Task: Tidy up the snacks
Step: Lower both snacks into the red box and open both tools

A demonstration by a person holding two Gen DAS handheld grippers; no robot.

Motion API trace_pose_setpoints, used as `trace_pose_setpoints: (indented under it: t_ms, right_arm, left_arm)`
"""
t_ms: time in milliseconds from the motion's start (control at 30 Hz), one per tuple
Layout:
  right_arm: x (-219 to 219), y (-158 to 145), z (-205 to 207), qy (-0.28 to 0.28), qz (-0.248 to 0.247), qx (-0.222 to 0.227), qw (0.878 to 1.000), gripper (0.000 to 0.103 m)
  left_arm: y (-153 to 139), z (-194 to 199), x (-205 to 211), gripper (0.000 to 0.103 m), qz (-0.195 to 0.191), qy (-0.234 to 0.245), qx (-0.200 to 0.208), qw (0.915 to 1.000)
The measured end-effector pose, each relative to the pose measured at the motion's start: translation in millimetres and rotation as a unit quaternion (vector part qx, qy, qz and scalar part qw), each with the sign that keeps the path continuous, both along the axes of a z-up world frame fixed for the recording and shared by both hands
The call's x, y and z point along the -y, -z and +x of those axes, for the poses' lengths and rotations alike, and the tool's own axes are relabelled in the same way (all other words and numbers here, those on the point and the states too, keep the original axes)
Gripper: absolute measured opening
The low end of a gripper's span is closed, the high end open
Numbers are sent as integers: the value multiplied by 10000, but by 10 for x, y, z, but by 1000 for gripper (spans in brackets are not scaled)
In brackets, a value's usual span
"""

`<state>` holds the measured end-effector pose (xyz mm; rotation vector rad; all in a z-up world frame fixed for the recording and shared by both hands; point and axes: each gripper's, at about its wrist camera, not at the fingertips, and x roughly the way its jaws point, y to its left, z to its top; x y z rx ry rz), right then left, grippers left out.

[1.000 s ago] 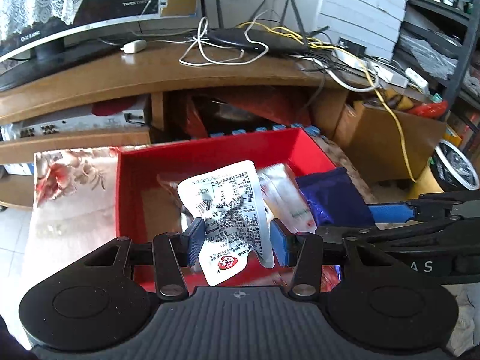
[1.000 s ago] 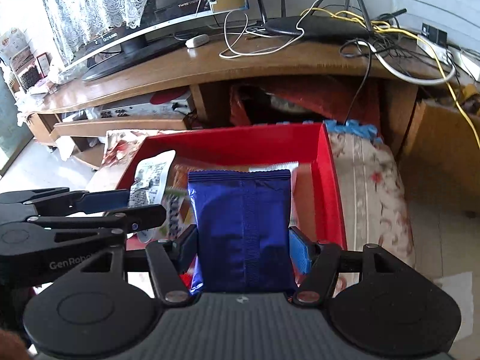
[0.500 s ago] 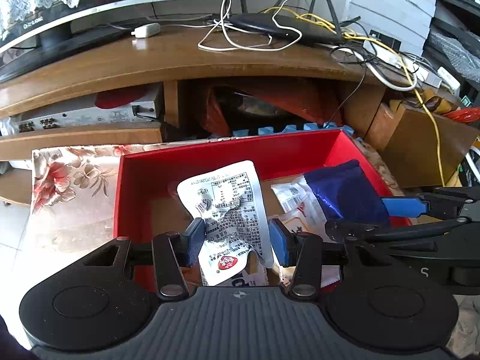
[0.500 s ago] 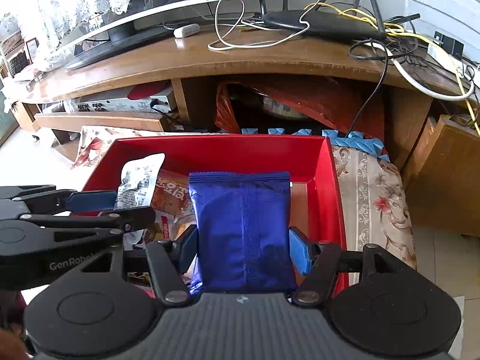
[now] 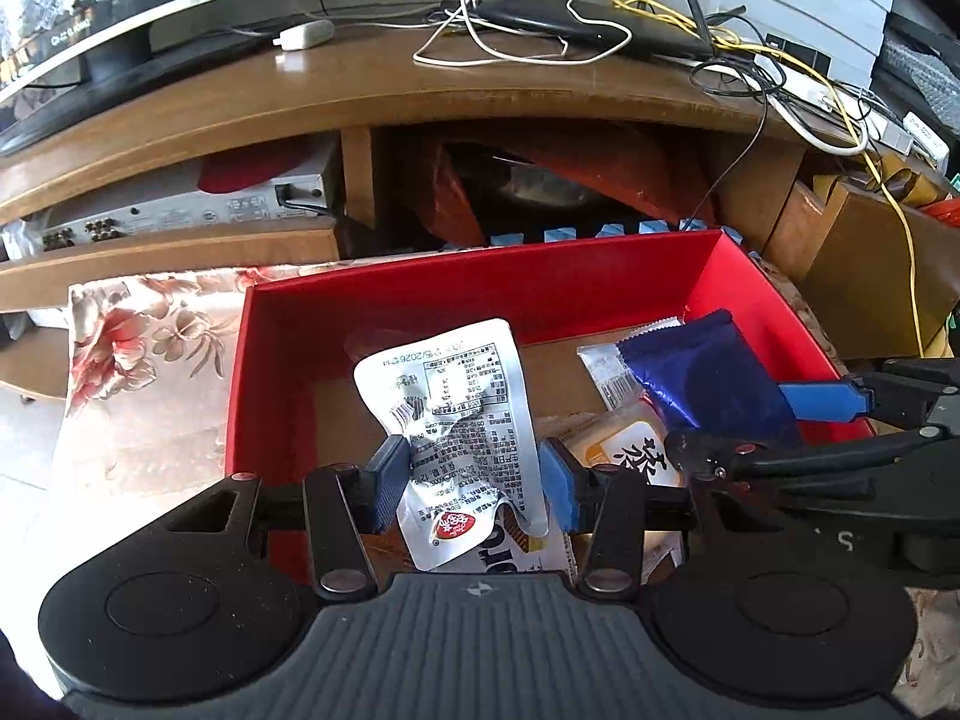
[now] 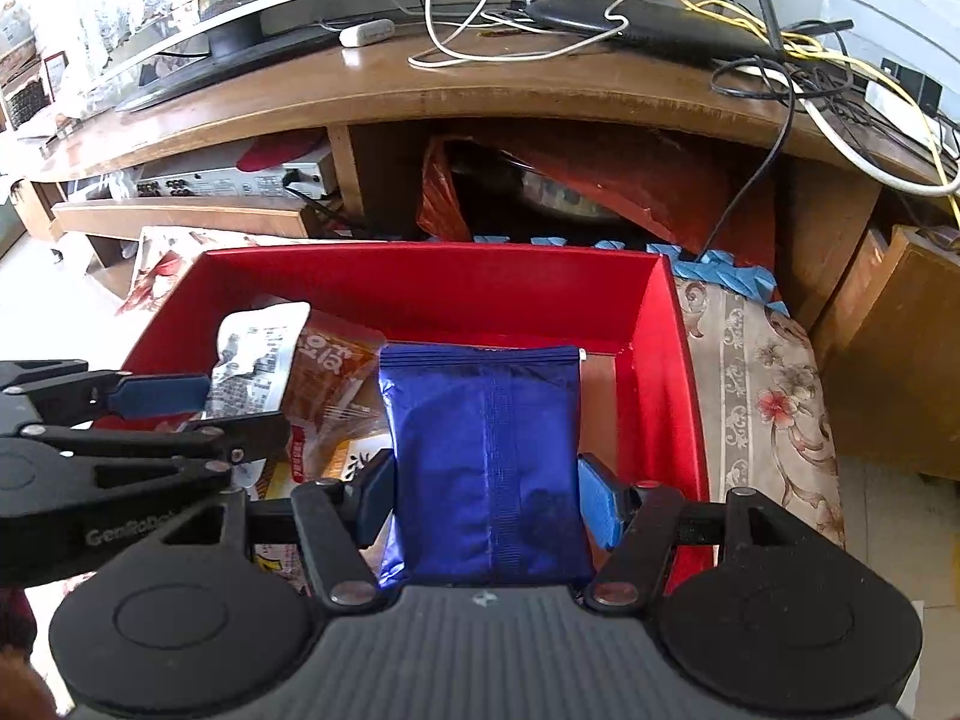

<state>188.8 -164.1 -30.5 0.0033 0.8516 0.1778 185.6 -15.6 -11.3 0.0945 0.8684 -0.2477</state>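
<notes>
The left gripper (image 5: 474, 480) fills the lower part of the left wrist view, black and ridged, its blue pads pressed on either side of a crinkled silver foil packet (image 5: 456, 414) printed with small black text and a red seal. Its jaws are opening slightly, with the packet between them and the pads touching its edges. The packet hangs over the middle of a shallow red cardboard box (image 5: 480, 282) with straight, smooth walls and a brown floor. In the right wrist view, the right gripper (image 6: 486, 498) is clamped on a glossy blue foil packet (image 6: 486, 456), rectangular with a crimped top edge and a centre seam, held upright over the right half of the same box. Its lower end is hidden behind the gripper body. Beneath it, at centre left, lie an orange packet (image 6: 327, 372) and a pale packet with dark characters, both partly covered and hard to read. The box sits on a floral cloth (image 6: 762, 396), cream and pink. Behind, across the upper frame, runs a curved wooden desk (image 6: 480, 84) with tangled white, yellow and black cables (image 6: 456, 18). The shelf recess beneath is dark and its contents unclear.
</notes>
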Motion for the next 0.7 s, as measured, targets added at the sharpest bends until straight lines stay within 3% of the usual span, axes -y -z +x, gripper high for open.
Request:
trace_pose_setpoints:
  t_ms: [300,433,700]
  right_arm:
    - [63,26,24,150,-69,-14,9999,54]
    - [79,10,17,196,-123,26,9997,54]
    - [87,-41,-16,228,-175,131,9995,54]
  left_arm:
    - [36,-23,51,61,70,67,-42,9999]
    - [14,-54,87,68,95,136,15,9999]
    - [-42,-102,105,71,88,144,98,9998]
